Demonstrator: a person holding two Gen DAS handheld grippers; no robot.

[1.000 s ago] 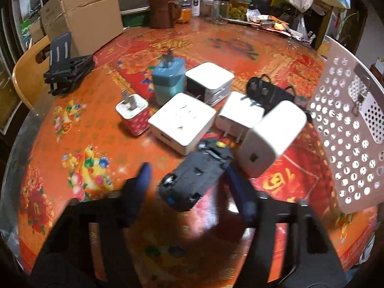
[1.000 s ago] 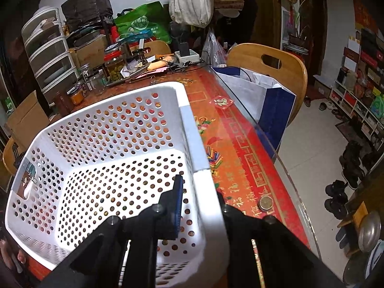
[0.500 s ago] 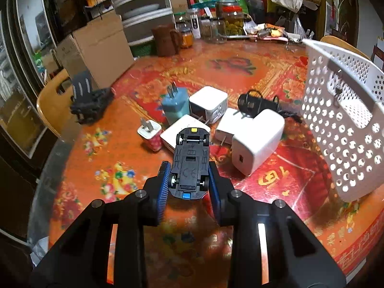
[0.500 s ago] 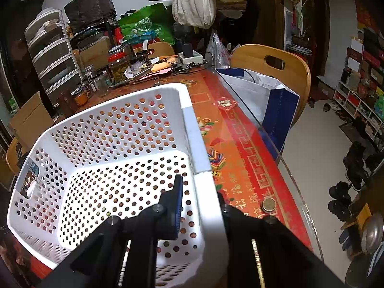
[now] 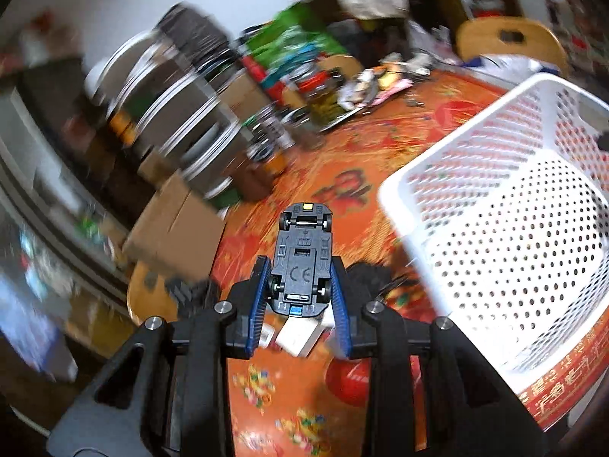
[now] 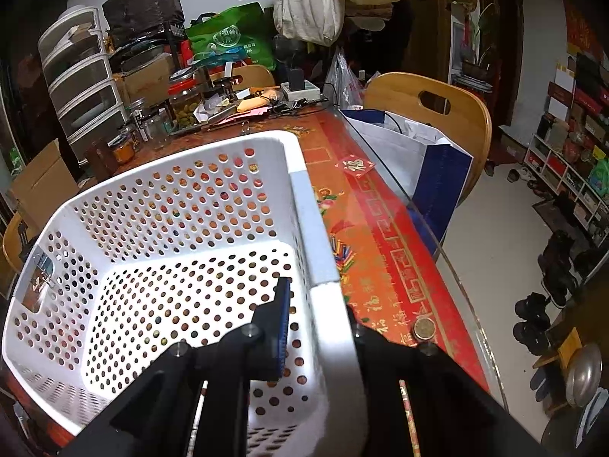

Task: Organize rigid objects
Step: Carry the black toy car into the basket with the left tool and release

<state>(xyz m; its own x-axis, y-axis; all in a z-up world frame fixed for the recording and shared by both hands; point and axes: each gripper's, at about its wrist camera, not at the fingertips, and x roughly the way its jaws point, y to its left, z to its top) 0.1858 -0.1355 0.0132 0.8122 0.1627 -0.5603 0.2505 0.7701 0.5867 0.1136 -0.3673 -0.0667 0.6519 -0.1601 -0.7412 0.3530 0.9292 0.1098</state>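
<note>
Left tongs (image 5: pixel 300 289): I pinch the toy car (image 5: pixel 302 257), underside up, above the tabletop (image 5: pixel 304 392), left of the basket (image 5: pixel 506 228).
Right tongs (image 6: pixel 316 327): I clamp the basket's (image 6: pixel 190 228) rim.

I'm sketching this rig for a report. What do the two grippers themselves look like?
Both match: the left gripper and right gripper are matte black angular frames with triangular cutouts and silver bolt heads. Their fingers carry blue ribbed pads. No cables, sleeves or markings show.

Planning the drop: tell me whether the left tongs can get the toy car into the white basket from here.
Probably yes. The left tongs hold the toy car above the table, and the white basket beside it is open-topped with nothing between them.
</note>
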